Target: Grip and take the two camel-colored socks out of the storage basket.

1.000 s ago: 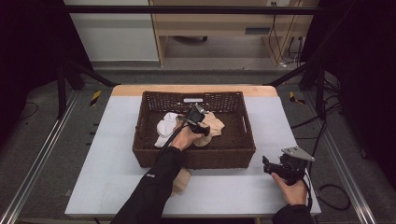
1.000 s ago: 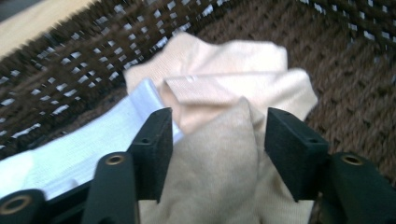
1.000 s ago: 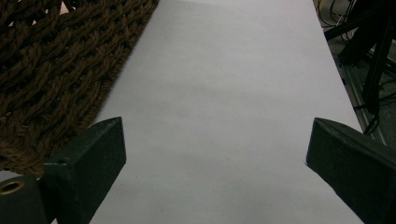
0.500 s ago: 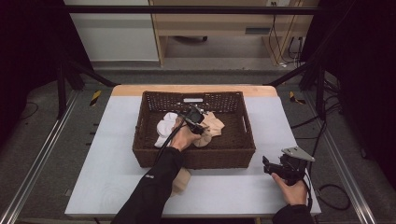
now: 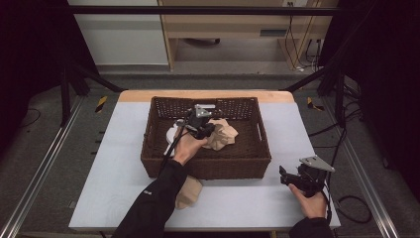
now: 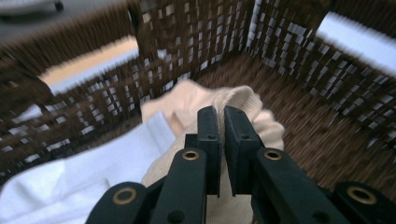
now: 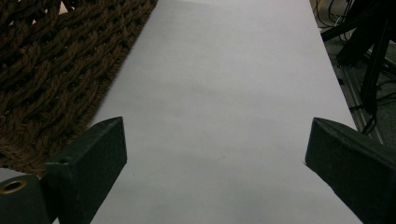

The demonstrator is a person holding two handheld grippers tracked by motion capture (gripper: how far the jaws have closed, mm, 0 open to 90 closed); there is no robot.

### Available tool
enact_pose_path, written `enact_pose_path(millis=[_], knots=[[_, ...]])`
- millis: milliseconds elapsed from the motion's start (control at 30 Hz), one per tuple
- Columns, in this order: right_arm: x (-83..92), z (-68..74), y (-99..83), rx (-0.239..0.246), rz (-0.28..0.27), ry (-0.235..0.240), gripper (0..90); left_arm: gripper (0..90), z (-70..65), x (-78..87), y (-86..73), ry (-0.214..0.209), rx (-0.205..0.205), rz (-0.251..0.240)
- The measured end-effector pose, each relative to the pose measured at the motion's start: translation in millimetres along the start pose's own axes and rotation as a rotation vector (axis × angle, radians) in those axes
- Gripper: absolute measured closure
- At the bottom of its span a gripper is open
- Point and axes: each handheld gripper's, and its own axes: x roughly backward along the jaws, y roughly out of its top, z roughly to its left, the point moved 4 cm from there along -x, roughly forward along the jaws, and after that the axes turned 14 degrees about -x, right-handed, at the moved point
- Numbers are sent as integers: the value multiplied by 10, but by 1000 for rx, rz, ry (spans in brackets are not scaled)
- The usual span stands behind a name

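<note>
Basket (image 5: 257, 148), brown wicker, on grey worktop (image 5: 109, 163): holds beige cloth (image 6: 243, 100) beside white cloth (image 6: 93, 172). Left tongs (image 6: 223, 119) inside basket, just closed, clamped on beige cloth. Right tongs (image 7: 215, 154) spread apart over bare worktop beside basket. Second beige cloth (image 5: 189, 192) lies outside, touching basket's near wall.

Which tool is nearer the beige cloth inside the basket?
Left. The left tool is clamped on the beige cloth in the basket; the right tool rests outside it.

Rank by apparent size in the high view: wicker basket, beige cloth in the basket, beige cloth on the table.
1. wicker basket
2-3. beige cloth in the basket and beige cloth on the table: look alike, both partly hidden, no ranking.
</note>
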Motion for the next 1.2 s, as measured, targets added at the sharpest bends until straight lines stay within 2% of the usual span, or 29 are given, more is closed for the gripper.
enact_pose_path(millis=[100,133,167,233,267,300,433,467,500,700,733,767,1033,1067,1100,1200], knots=[[7,-6,2,-2,-3,-2,57,849,-8,137,88,7,-2,-73],[10,-14,4,-2,-5,-4,57,849,-26,231,146,8,-2,-121],[10,-14,4,-2,-5,-4,57,849,-26,231,146,8,-2,-121],[12,-19,3,-4,-4,-4,57,849,-46,325,192,9,-6,-160],[11,-20,2,-3,-2,-5,57,849,-57,420,230,12,-9,-195],[11,-20,2,-3,-2,-5,57,849,-57,420,230,12,-9,-195],[11,-26,5,-5,-5,-6,57,850,-67,609,285,15,0,-260],[11,-28,5,-3,-7,-8,57,850,-76,702,307,16,0,-285],[11,-28,5,-3,-7,-8,57,850,-76,702,307,16,0,-285],[15,-37,8,-8,-6,-9,57,850,-125,983,380,18,-14,-349],[17,-41,8,-9,-7,-11,57,850,-132,1068,398,22,-17,-364],[17,-41,8,-9,-7,-11,57,850,-132,1068,398,22,-17,-364],[25,-52,10,-12,-10,-13,57,850,-171,1417,444,22,-20,-431],[26,-53,9,-13,-10,-13,57,850,-194,1505,447,17,-29,-446],[26,-53,9,-13,-10,-13,57,850,-194,1505,447,17,-29,-446],[31,-56,10,-13,-11,-15,57,850,-241,1655,455,13,-42,-475]])
